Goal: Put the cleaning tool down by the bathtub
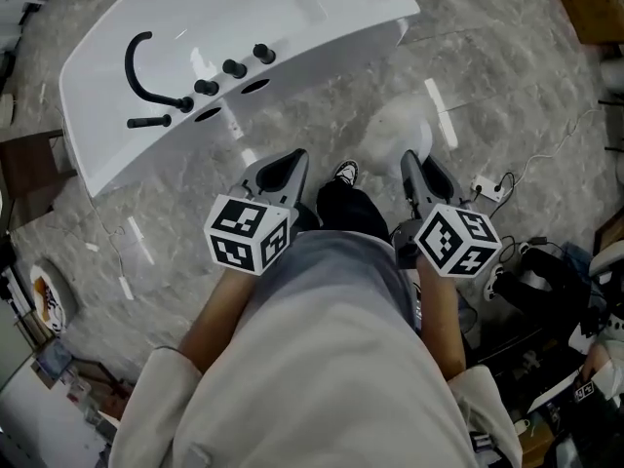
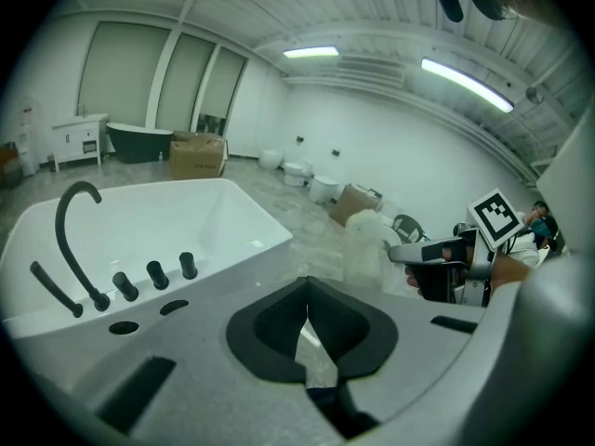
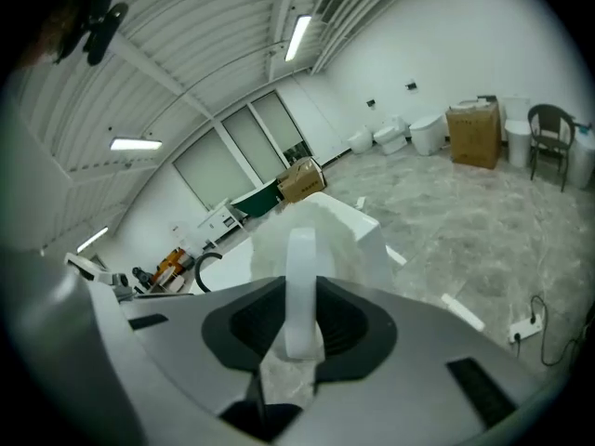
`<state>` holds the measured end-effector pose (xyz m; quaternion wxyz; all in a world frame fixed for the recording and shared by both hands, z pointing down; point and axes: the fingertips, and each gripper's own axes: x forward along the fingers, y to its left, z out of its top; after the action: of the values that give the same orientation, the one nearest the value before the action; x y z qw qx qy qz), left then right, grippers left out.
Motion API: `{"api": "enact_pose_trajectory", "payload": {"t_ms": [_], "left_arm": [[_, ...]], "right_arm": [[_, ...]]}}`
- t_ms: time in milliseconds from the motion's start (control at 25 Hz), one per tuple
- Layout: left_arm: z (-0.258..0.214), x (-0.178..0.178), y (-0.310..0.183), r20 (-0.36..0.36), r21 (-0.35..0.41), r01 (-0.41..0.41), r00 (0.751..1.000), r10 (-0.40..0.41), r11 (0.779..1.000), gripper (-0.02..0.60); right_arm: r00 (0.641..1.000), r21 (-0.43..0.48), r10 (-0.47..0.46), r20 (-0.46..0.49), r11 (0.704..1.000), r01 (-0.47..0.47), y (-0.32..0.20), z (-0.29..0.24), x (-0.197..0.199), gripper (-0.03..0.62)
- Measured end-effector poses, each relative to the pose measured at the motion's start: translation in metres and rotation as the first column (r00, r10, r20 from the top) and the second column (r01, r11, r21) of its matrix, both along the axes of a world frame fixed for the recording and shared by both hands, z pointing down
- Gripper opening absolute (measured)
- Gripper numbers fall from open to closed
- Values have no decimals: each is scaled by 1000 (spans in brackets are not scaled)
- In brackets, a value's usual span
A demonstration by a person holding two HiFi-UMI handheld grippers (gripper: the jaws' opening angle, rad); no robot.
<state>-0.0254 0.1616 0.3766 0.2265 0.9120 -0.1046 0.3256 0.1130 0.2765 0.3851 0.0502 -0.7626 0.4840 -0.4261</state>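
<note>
The white bathtub (image 1: 292, 18) with a black curved faucet (image 1: 141, 66) and black knobs lies ahead on the marble floor. The cleaning tool is a white fluffy duster (image 1: 398, 130) on a white handle (image 3: 300, 286). My right gripper (image 1: 414, 161) is shut on that handle, and the fluffy head (image 3: 321, 235) sticks out past the jaws, held in the air just right of the tub's near corner. My left gripper (image 1: 291, 161) hangs beside the tub's near edge with its jaws closed together and nothing in them (image 2: 307, 312). The duster (image 2: 364, 246) also shows in the left gripper view.
A power strip (image 1: 486, 185) with cables lies on the floor to the right. Dark gear and clutter (image 1: 546, 291) crowd the right side. A cardboard box (image 1: 593, 3) stands at the far right. My shoe (image 1: 345, 173) is between the grippers. A chair (image 3: 550, 128) stands further off.
</note>
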Motion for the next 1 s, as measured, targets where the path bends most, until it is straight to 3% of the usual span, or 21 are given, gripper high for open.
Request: {"api": "enact_pose_trajectory", "payload": {"t_ms": [480,720,1000], "left_arm": [[-11,-1,-22,-12,27,151,989,-151,988,5],[-9,2,-45,-37,18,216,976,-215,976,5],[-8,23,-91,-70,1,261,963,-260,965,5]], "right_arm": [[990,62,-134,51,990,131,-51,10,27,80],[973,36,-231,13,972,230,-89,15,35,80],[960,-4,-278,-22,961,278,-136,19,56,80]]}}
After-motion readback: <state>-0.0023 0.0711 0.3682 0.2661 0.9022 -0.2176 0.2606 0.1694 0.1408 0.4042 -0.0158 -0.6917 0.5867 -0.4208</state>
